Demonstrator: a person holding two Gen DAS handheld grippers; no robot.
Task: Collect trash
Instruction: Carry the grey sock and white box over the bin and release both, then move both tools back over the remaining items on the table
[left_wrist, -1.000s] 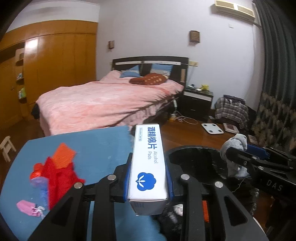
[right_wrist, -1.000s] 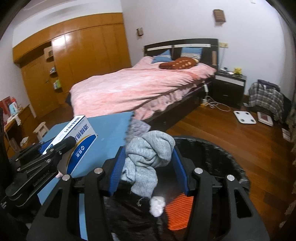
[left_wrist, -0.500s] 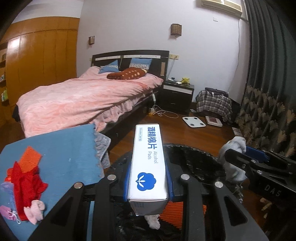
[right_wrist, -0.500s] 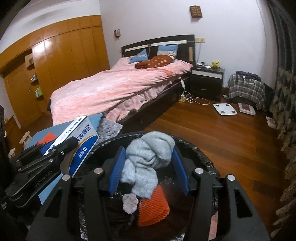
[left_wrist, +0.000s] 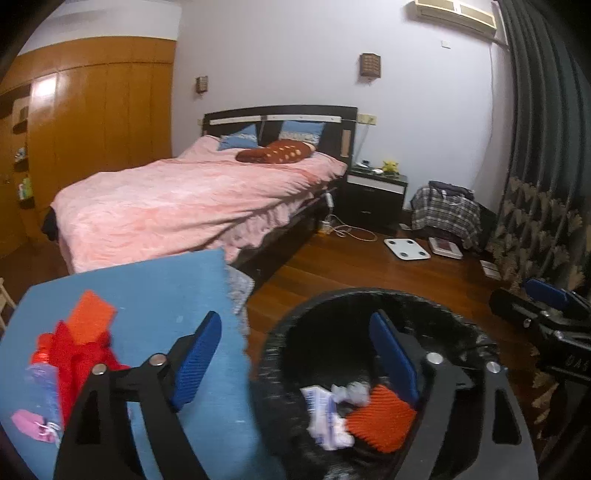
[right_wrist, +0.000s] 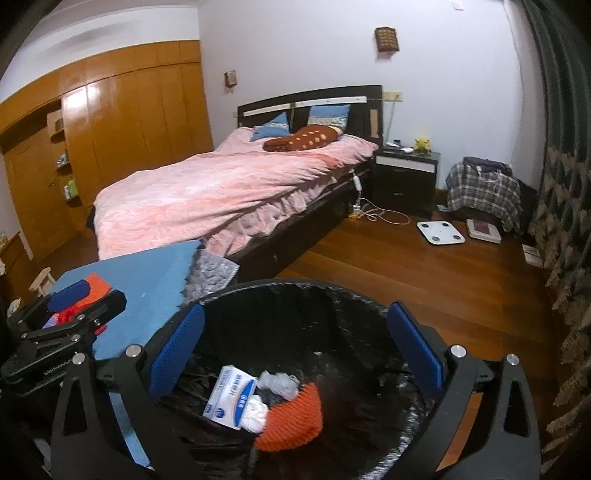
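Observation:
A black-lined trash bin (right_wrist: 288, 291) stands under both grippers; it also shows in the left wrist view (left_wrist: 332, 306). Inside lie the white and blue alcohol pads box (right_wrist: 231, 397), an orange knitted piece (right_wrist: 291, 417) and crumpled white bits (right_wrist: 277, 382). The box (left_wrist: 325, 413) and orange piece (left_wrist: 380, 417) also show in the left wrist view. My right gripper (right_wrist: 295, 343) is open and empty over the bin. My left gripper (left_wrist: 295, 350) is open and empty, astride the bin's left rim. The grey sock is not visible.
A blue-covered table (left_wrist: 159, 291) stands left of the bin with red cloth (left_wrist: 77, 354), an orange piece (left_wrist: 92, 314) and a pink item (left_wrist: 29, 421). A pink bed (right_wrist: 229, 184), a nightstand (right_wrist: 404, 177) and wooden floor (right_wrist: 424, 280) lie beyond.
Both grippers have opened. The alcohol pads box has dropped from the left gripper into the bin, and the grey sock has left the right gripper.

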